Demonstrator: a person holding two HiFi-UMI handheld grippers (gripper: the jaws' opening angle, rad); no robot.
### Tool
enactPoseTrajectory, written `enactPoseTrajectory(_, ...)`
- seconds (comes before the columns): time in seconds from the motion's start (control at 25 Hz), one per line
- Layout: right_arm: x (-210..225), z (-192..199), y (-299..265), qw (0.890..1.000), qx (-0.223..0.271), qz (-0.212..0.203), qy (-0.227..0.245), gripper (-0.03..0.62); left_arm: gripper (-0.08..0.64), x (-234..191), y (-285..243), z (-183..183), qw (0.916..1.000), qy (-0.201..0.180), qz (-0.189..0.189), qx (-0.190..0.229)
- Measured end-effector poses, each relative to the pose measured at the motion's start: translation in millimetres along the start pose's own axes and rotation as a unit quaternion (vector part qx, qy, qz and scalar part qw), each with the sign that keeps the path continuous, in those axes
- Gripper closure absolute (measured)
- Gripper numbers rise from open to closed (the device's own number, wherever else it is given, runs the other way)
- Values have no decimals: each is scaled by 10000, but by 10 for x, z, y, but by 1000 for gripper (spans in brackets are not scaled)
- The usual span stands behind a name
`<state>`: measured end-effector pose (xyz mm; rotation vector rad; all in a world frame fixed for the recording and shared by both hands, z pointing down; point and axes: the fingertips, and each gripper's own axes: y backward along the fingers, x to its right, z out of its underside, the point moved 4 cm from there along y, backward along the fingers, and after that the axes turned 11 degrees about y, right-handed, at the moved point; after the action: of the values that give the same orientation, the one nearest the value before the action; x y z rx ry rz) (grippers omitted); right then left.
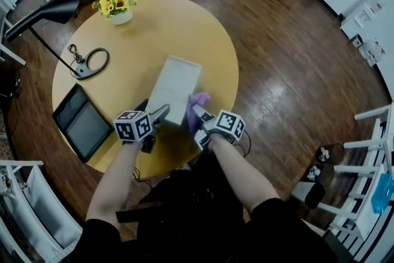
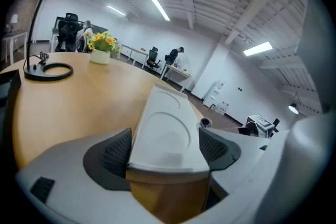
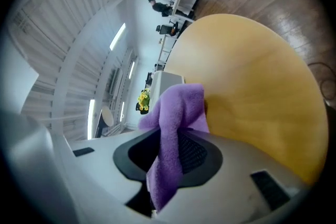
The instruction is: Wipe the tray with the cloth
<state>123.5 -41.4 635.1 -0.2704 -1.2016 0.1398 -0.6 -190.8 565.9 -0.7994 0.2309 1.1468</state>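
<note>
We see right gripper (image 3: 170, 152) clamped on purple cloth (image 3: 176, 113); cloth sits at tray's near right edge. Left gripper (image 2: 166, 148) jaws spread wide, one either side of tray's near end. White tray (image 1: 175, 86) on round wooden table (image 1: 154, 28), toward near side. Tablet (image 1: 83, 123) at left edge. Lamp base (image 1: 89, 64) farther back, left. Flowers (image 1: 117, 6) at far side.

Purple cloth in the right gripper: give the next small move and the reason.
Probably shift the right gripper leftward, bringing the purple cloth onto the white rectangular tray. Its jaws pinch the cloth, which sits just beside the tray's right edge, and the left gripper straddles the tray's near end with open jaws.
</note>
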Motion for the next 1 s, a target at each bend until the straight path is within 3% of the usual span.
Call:
enactPoseTrajectory(0.08,-7,106,14,9929,595,-212,-1006,503,170,3,4,27,9999,-38,59,-95)
enactPoseTrajectory(0.16,25,165,63,9656,1217,-666,-2200,502,170,-18,14,38,9997,93,132,-156)
enactPoseTrajectory(0.2,53,164,116,9550,1435,-787,-2474,502,170,-26,25,44,9996,143,162,-177)
enactPoseTrajectory(0.24,81,137,192,9530,1583,-780,-2461,502,172,-32,38,55,9995,169,180,-196)
enactPoseTrajectory(0.32,143,4,366,9650,1752,-491,-1887,502,172,-42,58,80,9994,162,191,-235)
enactPoseTrajectory(0.4,195,-188,460,9789,1767,-118,-1020,503,173,-52,61,94,9994,102,188,-257)
enactPoseTrajectory(0.48,215,-370,481,9826,1825,209,-269,503,173,-66,61,99,9995,65,170,-250)
enactPoseTrajectory(0.52,227,-451,490,9804,1932,366,-107,503,173,-71,60,101,9996,87,154,-240)
enactPoseTrajectory(0.64,305,-685,497,9744,2160,612,-139,503,194,-68,41,111,9995,132,114,-259)
enactPoseTrajectory(0.76,261,-746,402,9841,1624,701,178,503,196,-73,41,102,9995,63,83,-299)
enactPoseTrajectory(0.88,82,-444,400,9882,1080,848,681,503,196,-84,48,91,9995,119,62,-270)
enactPoseTrajectory(1.0,35,19,309,9943,686,708,418,503,196,-90,46,96,9996,125,46,-263)
